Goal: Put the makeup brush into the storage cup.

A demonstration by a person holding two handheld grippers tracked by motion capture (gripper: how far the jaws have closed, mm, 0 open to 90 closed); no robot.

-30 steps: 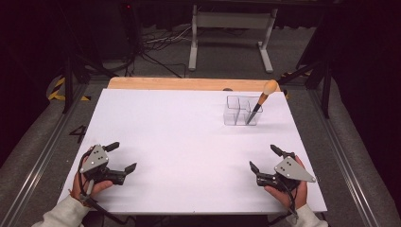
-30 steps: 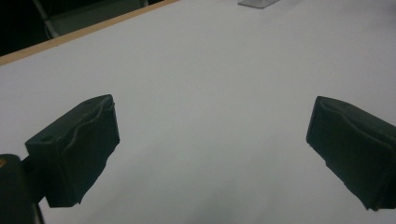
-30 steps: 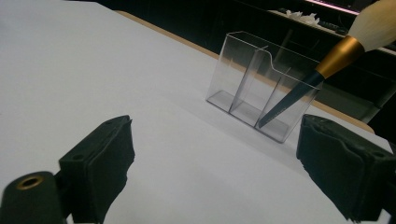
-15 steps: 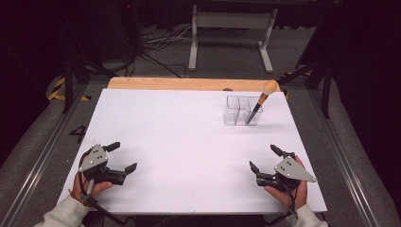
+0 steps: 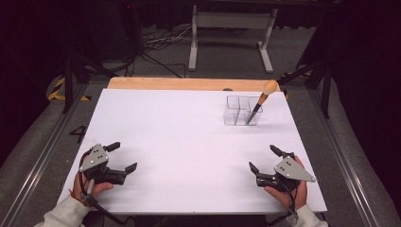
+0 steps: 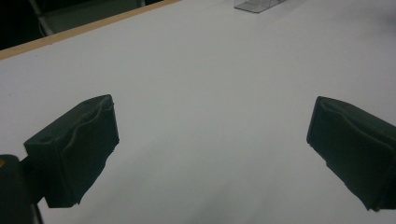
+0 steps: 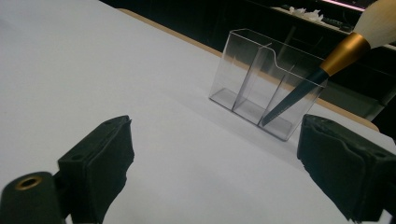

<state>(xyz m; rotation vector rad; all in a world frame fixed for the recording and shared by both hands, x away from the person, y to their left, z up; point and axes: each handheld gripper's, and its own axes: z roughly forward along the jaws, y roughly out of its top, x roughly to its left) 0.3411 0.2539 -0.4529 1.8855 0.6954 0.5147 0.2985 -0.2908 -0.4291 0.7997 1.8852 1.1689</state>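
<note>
The white table (image 5: 189,142) sat lit in a dark room, cables on the floor at the top of the frame. Over the last second nothing had shifted: the left gripper (image 5: 120,157) at lower left and the right gripper (image 5: 264,158) at lower right both rested with jaws spread wide, empty. The brush (image 5: 261,99) leaned, bristles up, in the end compartment of the clear holder (image 5: 234,111) at upper right, so no work seemed begun.

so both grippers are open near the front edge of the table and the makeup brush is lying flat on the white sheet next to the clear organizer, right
Not quite. The makeup brush is not lying flat: it stands tilted inside an end compartment of the clear organizer, bristles up, as the right gripper view shows. The rest holds: left gripper and right gripper are both open near the table's front edge.
</note>
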